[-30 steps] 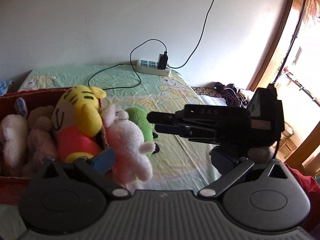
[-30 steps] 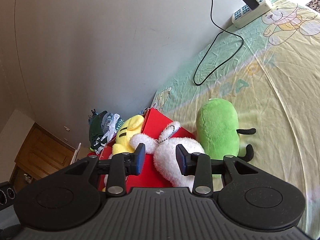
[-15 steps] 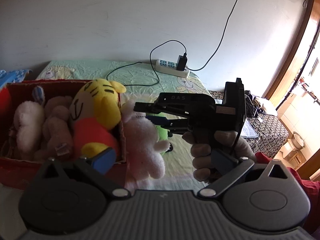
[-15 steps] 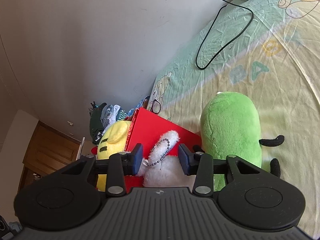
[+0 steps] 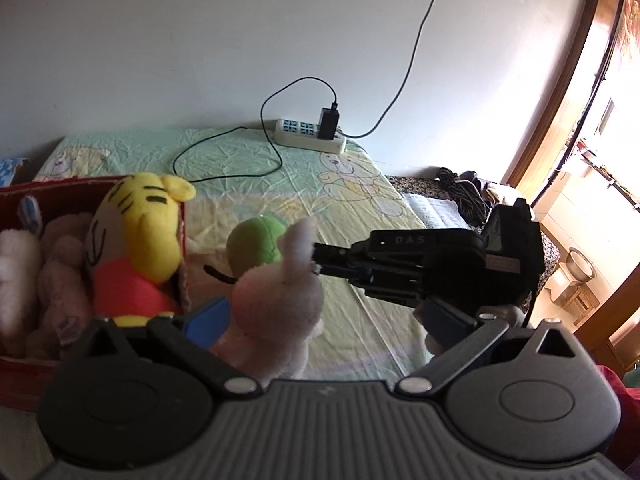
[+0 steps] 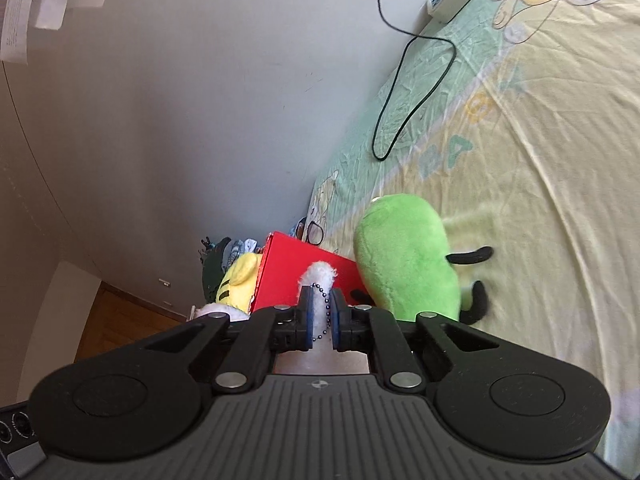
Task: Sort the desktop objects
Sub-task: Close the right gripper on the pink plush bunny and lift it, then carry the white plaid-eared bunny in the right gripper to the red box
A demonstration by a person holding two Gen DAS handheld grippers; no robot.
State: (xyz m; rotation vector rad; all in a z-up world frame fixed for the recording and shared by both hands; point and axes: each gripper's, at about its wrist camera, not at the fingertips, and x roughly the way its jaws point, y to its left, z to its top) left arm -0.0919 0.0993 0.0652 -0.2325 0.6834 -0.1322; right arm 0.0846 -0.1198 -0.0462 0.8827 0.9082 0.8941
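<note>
Right gripper: fingers drawn narrow and clamped on the ear of the pink-white plush rabbit, with the rabbit's bead chain hanging in the slot between them. In the left wrist view this gripper reaches in horizontally from the side away from the red box, its tips meeting the rabbit at the head. The rabbit hangs upright, long axis vertical, ear uppermost, just beside the box's near wall and outside it.

Left gripper: fingers spread wide and holding nothing; the rabbit's body lies between them, close to the finger on the box side, and whether it touches that blue pad cannot be told.

Red box: already holds a yellow tiger plush leaning at the wall nearest the rabbit, with pale plush toys behind it. A green plush lies on the bed sheet just beyond the rabbit, on the side away from the box opening, still unsorted. A power strip and its cable sit well beyond the box, against the wall.

Judgement: the step in hand is carrying the rabbit into the box. The governing relation is that the box opening lies to the side of the held rabbit, across the tiger; the right hand, which alone grips it, must lift and travel that way, clearing the rim.
</note>
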